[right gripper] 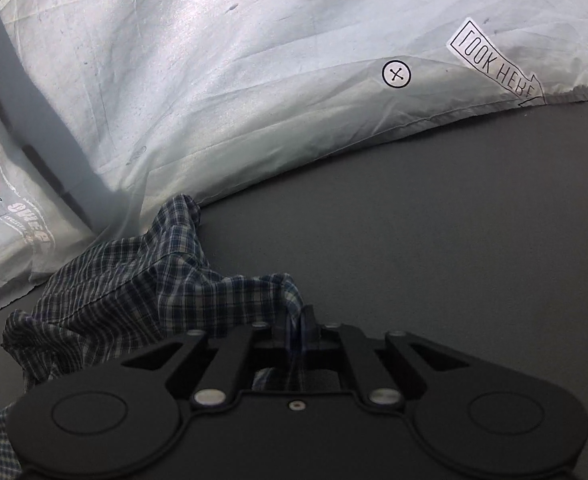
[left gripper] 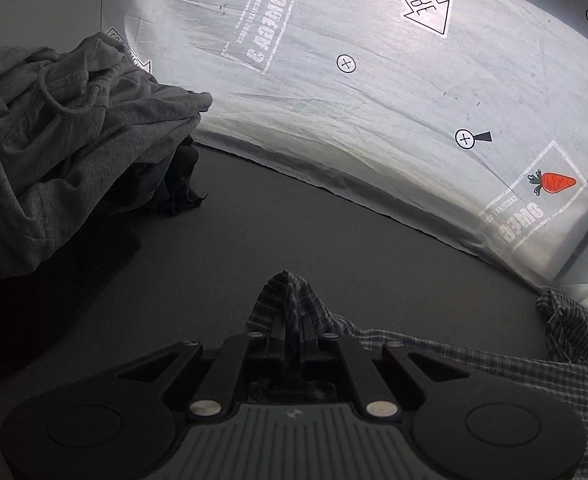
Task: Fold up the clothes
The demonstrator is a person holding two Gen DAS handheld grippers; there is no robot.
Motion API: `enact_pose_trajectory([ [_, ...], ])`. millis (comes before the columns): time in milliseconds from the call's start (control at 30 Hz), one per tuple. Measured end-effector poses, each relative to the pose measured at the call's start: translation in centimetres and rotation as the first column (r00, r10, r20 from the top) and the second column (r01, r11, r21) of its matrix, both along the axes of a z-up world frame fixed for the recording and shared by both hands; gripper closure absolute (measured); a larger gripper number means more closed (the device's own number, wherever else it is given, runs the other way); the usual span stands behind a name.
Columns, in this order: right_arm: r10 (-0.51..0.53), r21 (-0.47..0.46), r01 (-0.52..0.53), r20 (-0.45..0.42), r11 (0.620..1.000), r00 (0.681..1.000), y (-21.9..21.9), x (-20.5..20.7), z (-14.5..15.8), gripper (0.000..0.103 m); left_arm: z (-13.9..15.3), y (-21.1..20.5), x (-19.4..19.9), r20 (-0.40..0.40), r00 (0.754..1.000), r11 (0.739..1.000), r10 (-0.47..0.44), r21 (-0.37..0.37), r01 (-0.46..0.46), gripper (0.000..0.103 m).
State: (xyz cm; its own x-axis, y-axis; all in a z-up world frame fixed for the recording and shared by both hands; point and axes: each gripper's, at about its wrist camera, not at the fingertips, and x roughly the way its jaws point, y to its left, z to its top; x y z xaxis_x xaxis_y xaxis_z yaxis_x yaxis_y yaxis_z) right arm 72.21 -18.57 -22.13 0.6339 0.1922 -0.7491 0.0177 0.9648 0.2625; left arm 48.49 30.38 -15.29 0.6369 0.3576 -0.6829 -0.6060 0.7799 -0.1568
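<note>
Fingertips of the left gripper (left gripper: 292, 322) are pinching a peak of the plaid shirt (left gripper: 474, 364), jaws nearly closed on the cloth. Likewise the right gripper (right gripper: 302, 322) is clamping a fold of the same plaid shirt (right gripper: 133, 280), which is trailing crumpled across the dark tabletop (right gripper: 434, 240). Doing this well likely means drawing the two held points apart, keeping the fabric taut and flat, clear of the grey clothes pile (left gripper: 65, 140) and the printed white sheet (left gripper: 374, 100).
</note>
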Motion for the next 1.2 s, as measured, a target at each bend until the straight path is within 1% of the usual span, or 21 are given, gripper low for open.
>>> enact_pose_trajectory([
  [33,0.002,-0.018,-0.002,-0.005,1.0,1.0,0.1,0.1,0.2,0.087,-0.7,0.4,-0.1,-0.011,1.0,0.999,0.024,-0.021,-0.024,0.096],
  [67,0.003,-0.033,-0.003,-0.01,0.999,1.0,0.1,0.1,0.4,0.065,-1.1,0.7,-0.2,-0.016,0.999,0.999,0.038,-0.038,-0.038,0.096],
  [100,-0.004,-0.034,0.003,-0.006,0.999,1.0,-0.2,-0.3,0.9,0.055,-1.5,1.0,-0.3,-0.021,0.999,0.997,0.05,-0.054,-0.051,0.094],
  [133,-0.01,-0.036,0.01,-0.002,0.999,1.0,-0.4,-0.7,1.3,0.05,-2.0,1.3,-0.4,-0.027,0.998,0.996,0.062,-0.069,-0.063,0.094],
  [200,-0.023,-0.039,0.023,0.006,0.999,1.0,-1.0,-1.5,2.2,0.049,-2.8,1.7,-0.6,-0.048,0.997,0.993,0.068,-0.092,-0.072,0.086],
  [267,-0.039,-0.041,0.04,0.016,0.998,0.999,-1.5,-2.3,3.1,0.04,-3.4,1.8,-1.1,-0.038,0.996,0.992,0.08,-0.098,-0.083,0.081],
  [333,-0.095,-0.035,0.097,0.072,0.995,0.993,-2.1,-4.8,4.0,0.036,-3.3,1.8,-1.7,-0.033,0.995,0.991,0.089,-0.095,-0.092,0.071],
  [367,-0.124,-0.031,0.128,0.106,0.991,0.987,-2.4,-6.2,4.4,0.033,-3.2,1.8,-2.0,-0.047,0.993,0.989,0.112,-0.089,-0.116,0.054],
  [400,-0.151,-0.025,0.156,0.136,0.987,0.979,-2.7,-7.6,4.7,0.031,-3.0,1.8,-2.3,-0.064,0.989,0.986,0.137,-0.083,-0.142,0.034],
  [433,-0.163,-0.011,0.166,0.139,0.986,0.977,-3.2,-8.7,4.7,0.028,-2.9,1.8,-2.6,-0.081,0.984,0.983,0.162,-0.077,-0.168,0.03],
  [500,-0.157,0.048,0.154,0.089,0.987,0.984,-4.3,-11.1,4.3,0.028,-2.6,1.9,-3.7,-0.061,0.981,0.975,0.186,-0.111,-0.192,0.029],
  [567,-0.154,0.085,0.151,0.037,0.985,0.987,-5.1,-13.2,3.4,0.028,-2.7,2.2,-4.6,-0.038,0.978,0.962,0.207,-0.173,-0.21,0.029],
  [633,-0.142,0.069,0.141,0.003,0.988,0.99,-5.3,-15.4,2.5,0.028,-2.9,2.4,-5.4,-0.026,0.973,0.947,0.231,-0.225,-0.231,0.029],
  [767,-0.135,0.02,0.136,-0.026,0.991,0.99,-5.2,-18.6,1.1,0.028,-3.0,2.2,-5.8,-0.004,0.971,0.942,0.239,-0.241,-0.233,0.027],
  [867,-0.139,-0.01,0.138,-0.017,0.99,0.99,-4.9,-19.7,0.5,0.028,-3.1,2.2,-5.4,0.011,0.97,0.941,0.241,-0.247,-0.231,0.024],
  [933,-0.118,-0.055,0.117,-0.014,0.992,0.993,-4.2,-19.5,0.4,0.026,-3.0,2.3,-5.1,0.005,0.967,0.933,0.253,-0.265,-0.243,0.023],
  [967,-0.101,-0.085,0.099,-0.014,0.991,0.995,-3.7,-19.4,0.4,0.024,-2.9,2.3,-5.0,0.001,0.966,0.926,0.259,-0.284,-0.248,0.023],
  [1033,-0.083,-0.124,0.081,-0.012,0.989,0.997,-2.9,-19.4,0.2,0.019,-2.6,2.4,-5.1,-0.01,0.954,0.891,0.3,-0.355,-0.284,0.023],
  [1067,-0.079,-0.142,0.078,-0.003,0.987,0.997,-2.5,-19.5,0.0,0.017,-2.5,2.3,-5.4,-0.001,0.946,0.862,0.325,-0.411,-0.297,0.023],
  [1100,-0.074,-0.161,0.074,0.005,0.984,0.997,-2.1,-19.6,-0.1,0.016,-2.6,2.1,-5.6,0.01,0.941,0.841,0.337,-0.453,-0.296,0.023],
  [1200,-0.025,-0.234,0.03,0.022,0.972,0.999,-0.9,-19.8,-0.8,0.011,-3.4,1.6,-5.9,0.055,0.936,0.762,0.349,-0.598,-0.249,0.023],
])
